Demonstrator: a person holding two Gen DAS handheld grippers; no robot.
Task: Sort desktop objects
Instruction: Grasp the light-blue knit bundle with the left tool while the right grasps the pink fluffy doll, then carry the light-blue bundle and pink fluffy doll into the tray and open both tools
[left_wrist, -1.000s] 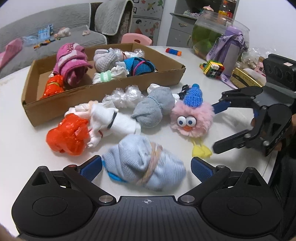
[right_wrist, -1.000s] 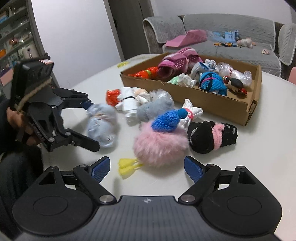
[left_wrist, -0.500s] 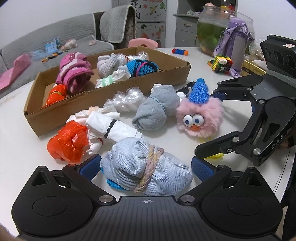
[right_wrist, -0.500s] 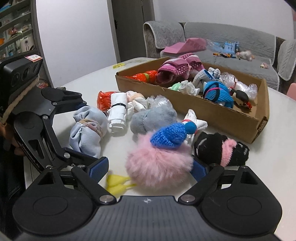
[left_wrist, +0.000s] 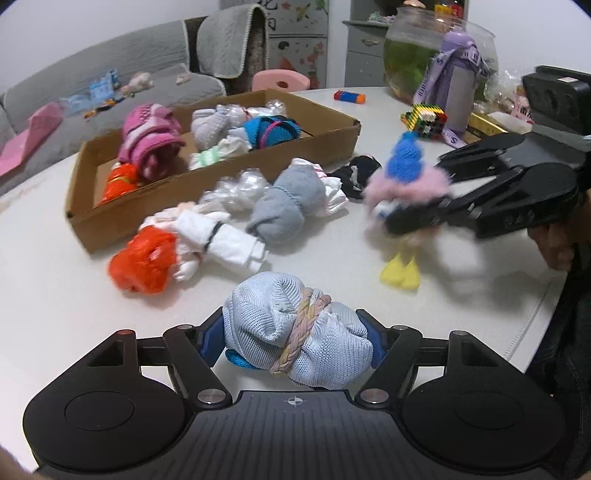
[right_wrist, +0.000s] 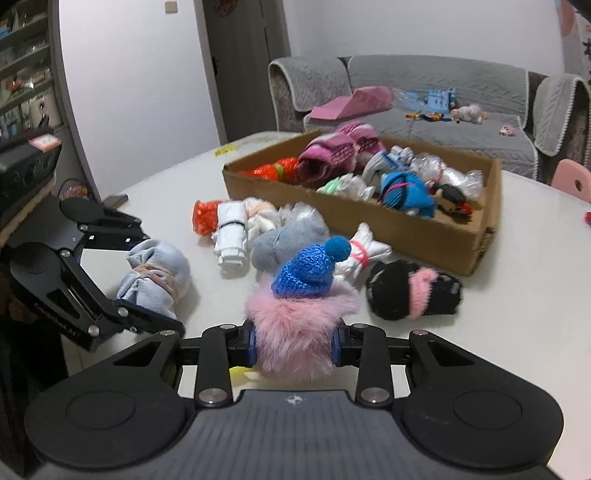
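Since the earlier frames both pairs of jaws have been closing: the left gripper (left_wrist: 297, 338) now pinches the pale blue sock bundle (left_wrist: 295, 328) between its blue pads, and the right gripper (right_wrist: 293, 345) is clenched on the pink fluffy toy (right_wrist: 301, 325), whose yellow feet (left_wrist: 400, 273) dangle just above the desk (left_wrist: 55, 295). The cardboard box (left_wrist: 221, 177) is the landmark here: both held things sit on the near side of it, the sock bundle in front of its long wall and the toy off its right-hand end as the left wrist view has it. To do this step well, I judge each should be lifted clear of the desk before it travels, since soft fur and knit can slip from a shallow pinch (the toy's body looks squeezed quite narrow). The box already holds a pink sock roll (left_wrist: 151, 136), a blue knitted bundle (left_wrist: 271, 129) and an orange bag (left_wrist: 118, 181), so a free spot near its middle seems the safest target. Between the grippers and the box lie a grey sock roll (left_wrist: 284, 206), a white bundle (left_wrist: 218, 240), another orange bag (left_wrist: 147, 258) and a black-and-pink sock (right_wrist: 413, 291); a low carry could drag across them.
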